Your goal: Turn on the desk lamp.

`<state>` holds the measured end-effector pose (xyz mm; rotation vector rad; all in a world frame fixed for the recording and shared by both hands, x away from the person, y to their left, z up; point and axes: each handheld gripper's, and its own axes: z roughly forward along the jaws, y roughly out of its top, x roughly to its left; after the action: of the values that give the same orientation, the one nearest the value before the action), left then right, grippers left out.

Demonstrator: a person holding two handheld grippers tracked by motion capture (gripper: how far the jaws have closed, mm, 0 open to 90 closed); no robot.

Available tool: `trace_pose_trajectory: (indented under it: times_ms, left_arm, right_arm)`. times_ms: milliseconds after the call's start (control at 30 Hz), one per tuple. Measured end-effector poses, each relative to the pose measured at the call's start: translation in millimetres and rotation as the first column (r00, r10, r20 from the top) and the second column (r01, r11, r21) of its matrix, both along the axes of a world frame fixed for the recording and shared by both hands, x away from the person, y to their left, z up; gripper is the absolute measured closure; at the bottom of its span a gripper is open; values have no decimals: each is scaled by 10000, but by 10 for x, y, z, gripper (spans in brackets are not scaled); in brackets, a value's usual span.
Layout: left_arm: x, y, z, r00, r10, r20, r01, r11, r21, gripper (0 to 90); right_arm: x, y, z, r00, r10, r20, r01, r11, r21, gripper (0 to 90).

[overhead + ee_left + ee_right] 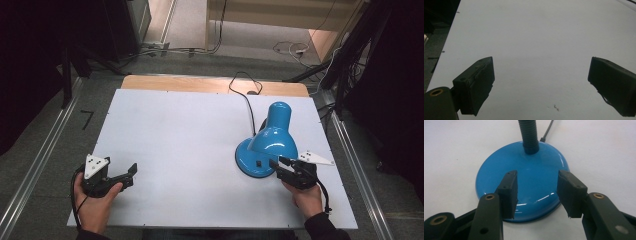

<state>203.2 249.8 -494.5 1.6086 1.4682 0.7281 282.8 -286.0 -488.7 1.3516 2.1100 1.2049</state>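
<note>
A blue desk lamp stands at the table's right, with a round base [248, 156], a black switch [259, 162] on it and a glossy shade [274, 134] bent over it. My right gripper [278, 162] reaches the base's near right edge from the front. In the right gripper view its jaws [537, 178] stand apart over the near part of the base [496, 176], with nothing pinched between them. The black ribbed neck [529, 135] rises just behind. My left gripper [131, 175] rests open at the front left, over bare table [541, 75].
The lamp's black cord [246, 97] runs from the base over the far edge of the white table [175, 125]. A wooden strip [200, 84] lines that far edge. Metal rails flank the table on the floor, and cables lie behind.
</note>
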Motion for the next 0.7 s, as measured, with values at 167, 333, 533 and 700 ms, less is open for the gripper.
trace_pose_trajectory:
  times_ms: [167,333,533,700]
  left_arm:
    - [-2,3,0,10000,10,7,-10,10000,-5,73]
    - [0,5,-4,10000,18,10,-18,10000,-37,73]
    - [-1,5,-2,10000,20,14,-20,10000,-26,73]
    - [0,9,-4,10000,19,7,-19,10000,-49,73]
  right_arm:
    - [7,69,-34,9999,104,-19,-104,9999,51,612]
    - [7,149,-45,9994,319,141,-320,9995,64,747]
    - [31,218,-65,9990,432,134,-434,9990,87,839]
    - [43,276,-71,9985,526,156,-527,9986,65,876]
